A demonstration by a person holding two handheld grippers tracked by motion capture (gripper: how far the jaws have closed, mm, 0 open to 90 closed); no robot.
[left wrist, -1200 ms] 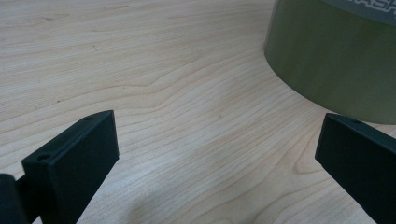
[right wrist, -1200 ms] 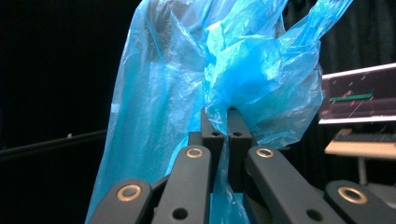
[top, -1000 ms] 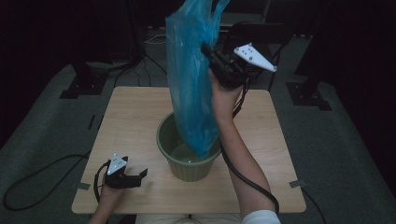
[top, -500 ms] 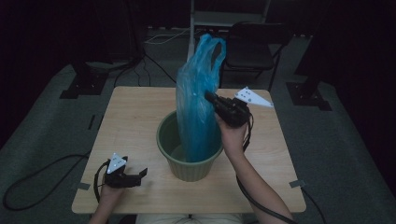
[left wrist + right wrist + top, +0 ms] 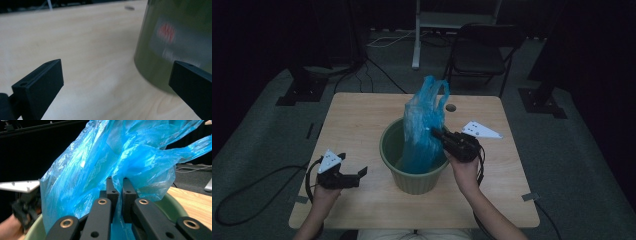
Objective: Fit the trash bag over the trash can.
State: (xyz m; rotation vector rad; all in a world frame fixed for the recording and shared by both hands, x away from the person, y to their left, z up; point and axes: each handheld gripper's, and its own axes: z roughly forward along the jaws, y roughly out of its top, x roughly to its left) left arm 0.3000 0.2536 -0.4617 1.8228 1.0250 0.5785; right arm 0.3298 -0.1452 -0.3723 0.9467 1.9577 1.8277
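A blue plastic bag stands up out of a green bin in the middle of the wooden table. My right gripper is at the bin's right rim, shut on a fold of the blue bag, its jaws pressed together on the film. The bin's rim curves below those jaws. My left gripper rests low on the table left of the bin, open, with nothing between its fingers. The bin's wall, with a blurred red label, fills the right of the left gripper view.
A small round hole marks the table behind the bin. A dark folding chair and a white stand are on the floor beyond the far edge. Cables trail on the floor at left.
My right gripper has come down from high above the bin to its right rim, lowering the blue bag into the bin. The left gripper has stayed put.
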